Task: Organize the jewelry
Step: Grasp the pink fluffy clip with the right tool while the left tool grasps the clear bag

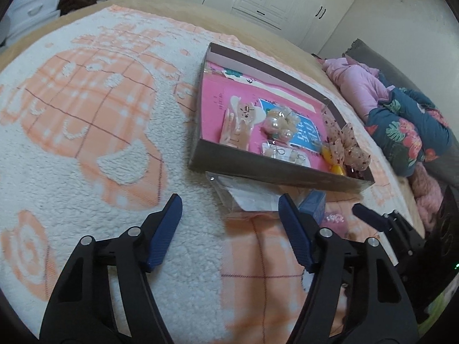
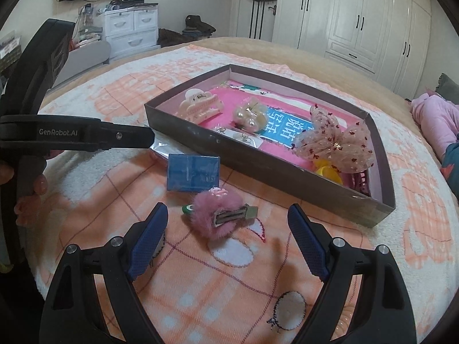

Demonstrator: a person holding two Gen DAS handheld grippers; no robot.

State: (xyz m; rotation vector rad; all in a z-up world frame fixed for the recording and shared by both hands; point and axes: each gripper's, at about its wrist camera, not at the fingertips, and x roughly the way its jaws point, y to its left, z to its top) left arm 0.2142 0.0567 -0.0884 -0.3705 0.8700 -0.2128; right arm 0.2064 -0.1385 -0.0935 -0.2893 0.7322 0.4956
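Nearest the right tongs [image 2: 228,223] lay a pink fuzzy clip [image 2: 218,215] on the blanket [image 2: 200,286], clasp side up, just short of the near wall of the box [image 2: 287,177]. It sat outside the box, so I judged it the next piece to go in. Those tongs were spread wide with nothing between them, lined up on either side of the clip and apart from it. A blue card [image 2: 192,174] lay beyond the clip, beside the box's near left corner.

Inside the box were a claw clip [image 2: 200,106], pearl pieces [image 2: 249,117] and a gauze bow [image 2: 335,140] toward the right end, seemingly already sorted.

Left tongs [image 1: 229,209] also hung wide open and empty above the blanket, near a clear packet [image 1: 243,195] against the box wall.
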